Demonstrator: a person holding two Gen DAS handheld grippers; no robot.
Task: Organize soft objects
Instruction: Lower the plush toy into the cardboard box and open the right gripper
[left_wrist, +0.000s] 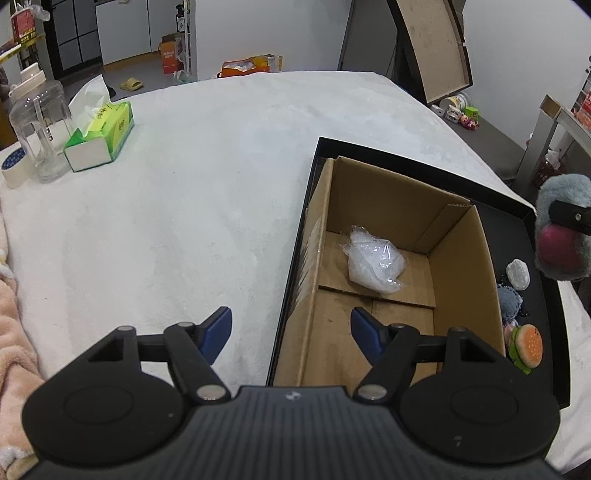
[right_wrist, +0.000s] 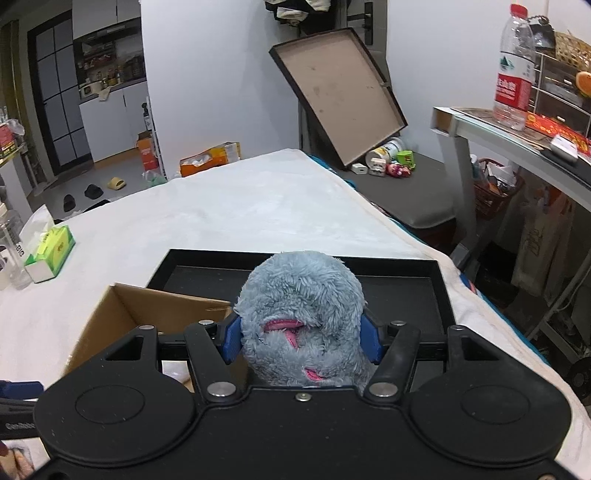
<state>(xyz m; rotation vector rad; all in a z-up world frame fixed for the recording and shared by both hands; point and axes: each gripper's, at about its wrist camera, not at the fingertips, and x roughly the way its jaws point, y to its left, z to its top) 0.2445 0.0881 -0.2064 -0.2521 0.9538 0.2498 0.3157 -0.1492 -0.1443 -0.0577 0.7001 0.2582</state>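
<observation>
My left gripper (left_wrist: 291, 328) stands wide, its blue pads holding nothing, one finger over the white fleece cover (left_wrist: 192, 192) and the other over the near end of the cardboard box (left_wrist: 461, 266). Only the left wrist view shows the box floor: a crinkled clear plastic bag (left_wrist: 375, 264) lies there, long axis running from far left to near right. That view alone also shows, in the strip of black tray (left_wrist: 546, 332) right of the box, a white lump (left_wrist: 518, 272), a blue-grey fuzzy toy (left_wrist: 509, 302) and a burger-shaped plush (left_wrist: 526, 347), lined up front to back. On the far left stand a clear jar (left_wrist: 40, 122), a tape roll (left_wrist: 13, 166) and a green tissue pack (left_wrist: 101, 136).

The right wrist view alone shows my right gripper (right_wrist: 300, 338) closed onto the grey plush toy (right_wrist: 301, 306), pads pressed into both flanks. The toy is shaggy, rounded and bulging upward, with pink stitching facing the camera; its long axis I cannot tell. It hangs above the tray's (right_wrist: 402, 291) right part, just right of the box's corner (right_wrist: 155, 306). A water bottle (right_wrist: 514, 66) stands on the side shelf.
</observation>
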